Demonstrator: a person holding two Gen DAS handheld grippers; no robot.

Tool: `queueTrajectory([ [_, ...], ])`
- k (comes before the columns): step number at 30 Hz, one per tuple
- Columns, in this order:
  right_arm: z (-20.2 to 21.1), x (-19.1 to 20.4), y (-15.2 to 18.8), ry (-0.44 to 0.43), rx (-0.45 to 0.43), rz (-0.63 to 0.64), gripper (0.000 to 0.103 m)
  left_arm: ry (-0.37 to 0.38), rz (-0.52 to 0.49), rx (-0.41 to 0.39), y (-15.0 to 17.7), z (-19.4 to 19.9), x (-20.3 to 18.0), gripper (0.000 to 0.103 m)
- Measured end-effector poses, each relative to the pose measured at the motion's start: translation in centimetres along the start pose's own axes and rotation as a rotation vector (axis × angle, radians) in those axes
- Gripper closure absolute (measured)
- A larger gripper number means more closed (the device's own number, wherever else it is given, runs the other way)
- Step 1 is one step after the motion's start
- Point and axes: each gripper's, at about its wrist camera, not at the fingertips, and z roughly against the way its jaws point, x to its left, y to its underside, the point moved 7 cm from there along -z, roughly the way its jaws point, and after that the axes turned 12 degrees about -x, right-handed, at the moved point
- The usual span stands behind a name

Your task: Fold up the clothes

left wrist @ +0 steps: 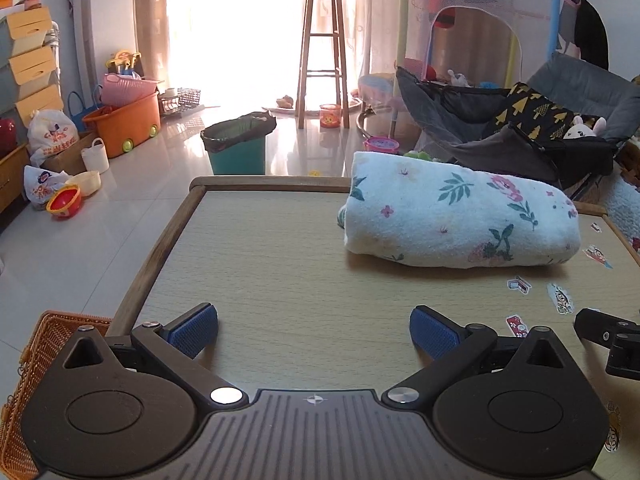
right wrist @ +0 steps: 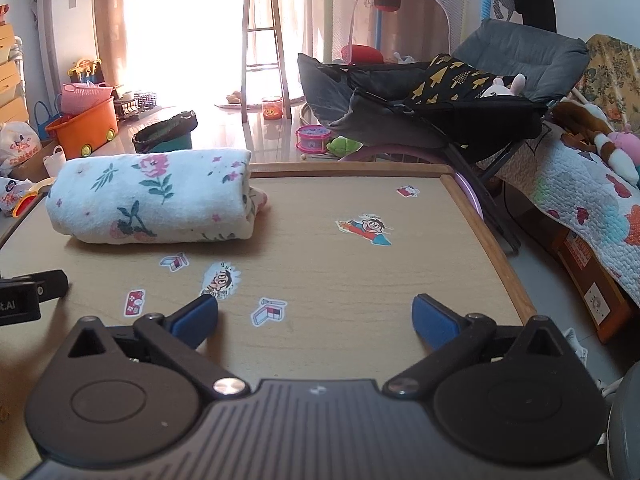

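A white cloth with a flower print [left wrist: 460,220] lies folded into a thick bundle at the far side of the wooden table [left wrist: 280,264]. In the right wrist view the same cloth [right wrist: 152,200] sits far left on the table [right wrist: 360,272]. My left gripper [left wrist: 314,330] hovers over the near part of the table, open, with bare tabletop between its blue pads. My right gripper [right wrist: 316,320] is open too, over several stickers, nothing between its fingers. Both stand well short of the cloth. The other gripper's black tip shows at each view's edge.
An orange woven basket [left wrist: 36,380] sits beside the table's near left corner. Beyond the table stand a teal bin [left wrist: 238,144], a tall wooden stool [left wrist: 322,56], an orange tub [left wrist: 124,122] and a grey folding chair [right wrist: 460,100]. A quilted bed edge [right wrist: 580,200] lies right.
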Motion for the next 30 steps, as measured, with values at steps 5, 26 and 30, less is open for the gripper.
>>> queueTrajectory([
  [5, 0.03, 0.01, 0.02, 0.000, 0.000, -0.001, 0.000, 0.001, 0.000, 0.000, 0.08, -0.25, -0.19, 0.000],
  [26, -0.14, 0.04, -0.07, 0.000, 0.001, -0.003, 0.000, 0.005, -0.002, 0.000, 0.09, -0.51, -0.24, 0.000],
  [30, -0.12, 0.03, -0.02, 0.001, 0.001, -0.003, 0.000, 0.004, -0.002, 0.000, 0.15, -0.46, -0.31, 0.000],
])
